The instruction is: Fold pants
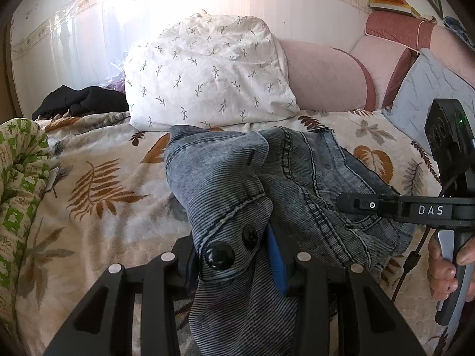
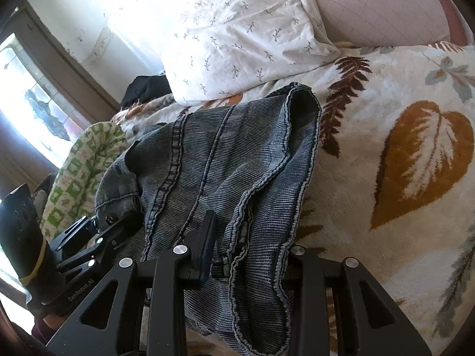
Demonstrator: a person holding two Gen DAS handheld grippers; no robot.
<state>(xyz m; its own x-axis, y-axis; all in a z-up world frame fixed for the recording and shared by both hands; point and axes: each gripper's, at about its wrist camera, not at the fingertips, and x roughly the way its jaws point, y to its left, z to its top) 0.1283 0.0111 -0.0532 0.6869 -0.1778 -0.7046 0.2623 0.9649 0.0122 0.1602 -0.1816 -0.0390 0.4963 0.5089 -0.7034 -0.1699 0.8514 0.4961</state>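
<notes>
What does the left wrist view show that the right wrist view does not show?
Only the left wrist view shows the stack of books on the pink headboard, the grey-blue pillow, the hand holding the right claw's handle, and the two black buttons on the jeans.

Only the right wrist view shows the window and the open dark leg hem.

Both show the jeans, clamped by the left claw and the right claw, the leaf blanket, the white pillow, the green quilt and the black garment.
</notes>
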